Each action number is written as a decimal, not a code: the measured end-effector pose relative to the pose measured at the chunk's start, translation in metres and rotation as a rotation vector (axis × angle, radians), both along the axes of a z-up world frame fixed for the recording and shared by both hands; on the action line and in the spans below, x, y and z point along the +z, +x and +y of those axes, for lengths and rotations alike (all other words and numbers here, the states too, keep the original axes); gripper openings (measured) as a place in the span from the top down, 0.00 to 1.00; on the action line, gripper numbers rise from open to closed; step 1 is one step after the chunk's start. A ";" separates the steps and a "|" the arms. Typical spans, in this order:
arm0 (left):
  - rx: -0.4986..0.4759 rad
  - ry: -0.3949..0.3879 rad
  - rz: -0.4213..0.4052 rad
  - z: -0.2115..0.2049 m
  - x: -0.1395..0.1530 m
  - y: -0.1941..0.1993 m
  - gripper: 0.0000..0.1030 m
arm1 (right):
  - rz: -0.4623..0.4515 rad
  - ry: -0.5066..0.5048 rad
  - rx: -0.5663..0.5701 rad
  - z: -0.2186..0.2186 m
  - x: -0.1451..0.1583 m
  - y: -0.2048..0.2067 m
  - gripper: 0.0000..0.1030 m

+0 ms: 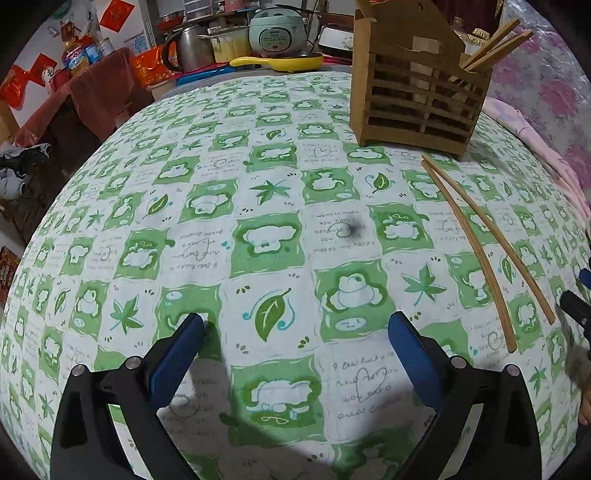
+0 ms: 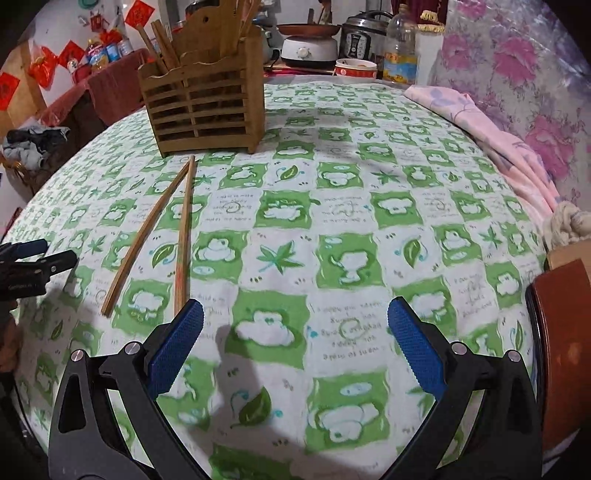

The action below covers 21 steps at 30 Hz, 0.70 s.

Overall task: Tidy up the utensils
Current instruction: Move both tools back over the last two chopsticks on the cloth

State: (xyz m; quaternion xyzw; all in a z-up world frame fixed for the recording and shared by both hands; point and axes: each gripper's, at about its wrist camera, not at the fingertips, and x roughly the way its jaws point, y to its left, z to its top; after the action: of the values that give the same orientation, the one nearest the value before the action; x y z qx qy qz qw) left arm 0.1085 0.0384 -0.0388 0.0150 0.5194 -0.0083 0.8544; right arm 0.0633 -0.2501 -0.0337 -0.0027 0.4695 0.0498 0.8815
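Here, in the left wrist view, the left tongs [image 1: 295, 325] stood wide apart with nothing between their blue pads, hovering over a bench covered by a green-and-white patterned cloth [image 1: 266, 229]. A wooden slatted utensil holder [image 1: 417, 96] stood upright toward the far right of the bench, with several chopsticks in the holder [image 1: 495, 44] leaning out of its right compartment. Two loose chopsticks [image 1: 484, 247] lay on the cloth in front of the holder, close together at the far end near its base and spreading slightly toward the near end, off to the right of the left tongs. At the right edge a dark part of the right tongs showed, too cut off to judge from this side. Beyond the bench stood a kettle [image 1: 188, 46], a pale green rice cooker [image 1: 277, 31] and a yellow pan [image 1: 284, 61].

Then, in the right wrist view, the right tongs [image 2: 295, 317] were likewise spread wide and empty above the cloth [image 2: 332, 221]. The loose chopsticks [image 2: 170, 229] lay ahead and left, the near tip of one just beside the left blue pad [image 2: 177, 339], whether touching I cannot tell. The holder [image 2: 203, 99] stood at the far left of the bench, sticks rising from its left side. A pink fabric [image 2: 495, 136] lay along the right edge, and a plastic bottle [image 2: 400, 48] stood behind.
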 end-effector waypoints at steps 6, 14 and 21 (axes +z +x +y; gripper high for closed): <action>0.000 0.000 0.000 0.000 0.000 0.001 0.04 | 0.003 0.039 -0.013 -0.010 0.001 -0.006 0.06; 0.000 0.001 0.001 0.001 0.000 0.000 0.04 | -0.005 0.060 0.013 -0.009 0.001 -0.007 0.06; 0.012 0.007 0.011 0.001 0.000 0.002 0.04 | 0.001 0.074 0.019 -0.009 0.000 -0.007 0.06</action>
State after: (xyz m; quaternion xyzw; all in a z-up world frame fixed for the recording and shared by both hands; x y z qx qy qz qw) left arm 0.1103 0.0392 -0.0387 0.0151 0.5241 -0.0013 0.8515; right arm 0.0566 -0.2593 -0.0335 0.0257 0.4677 0.0753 0.8803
